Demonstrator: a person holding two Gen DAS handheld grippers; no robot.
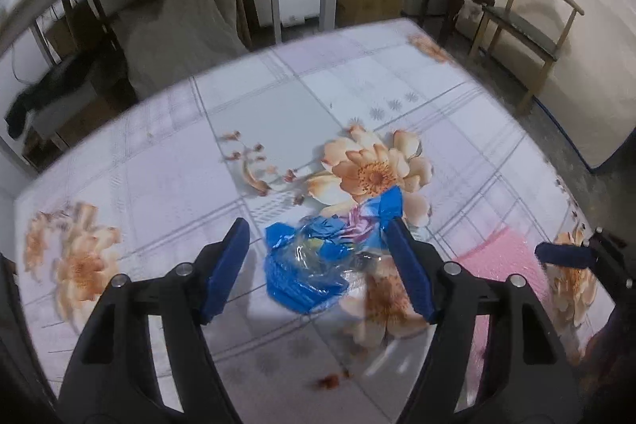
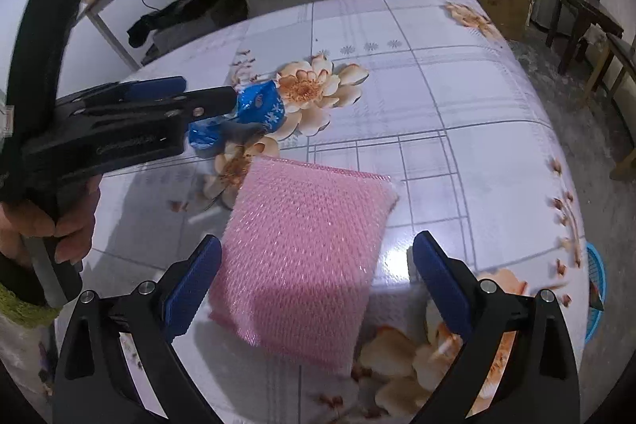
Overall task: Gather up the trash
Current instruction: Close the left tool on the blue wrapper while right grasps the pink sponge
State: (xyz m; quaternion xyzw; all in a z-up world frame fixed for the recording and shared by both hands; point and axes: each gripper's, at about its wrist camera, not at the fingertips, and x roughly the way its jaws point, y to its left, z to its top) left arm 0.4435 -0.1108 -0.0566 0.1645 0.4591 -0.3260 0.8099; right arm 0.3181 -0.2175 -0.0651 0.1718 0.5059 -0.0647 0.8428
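- My left tongs [image 1: 318, 261] are spread wide over the table [image 1: 167, 161], released, with nothing pinched between the blue pads [image 1: 226, 273].
- The crumpled blue wrapper [image 1: 314, 265] lies flat on the floral tablecloth inside that gap, roughly midway between the two tips and nearer the right-hand finger.
- One raised corner of the wrapper reaches up against the inner edge of the right-hand finger; whether it truly touches I cannot tell, the view is smeared.
- The left-hand finger stands well apart from the wrapper, with bare cloth between them.
- From the right camera, the same left tongs [image 2: 234, 94] come in from the side, held by a hand [image 2: 43, 225], tips level with the wrapper [image 2: 254, 110], which sits just beyond and below them.
- Just beside the wrapper, on its right, lies a pink bubble-wrap pouch [image 2: 306, 257], flat on the table [image 2: 457, 98].
- My right tongs [image 2: 318, 285] are also released, jaws wide, straddling the near end of the pouch; the left pad sits just beside its edge, the right pad stands apart from it.
- In the left camera, one blue tip of the right tongs [image 1: 564, 253] shows past the pouch [image 1: 493, 257].
- A blue basket [image 2: 596, 289] peeks out past the table's right edge.
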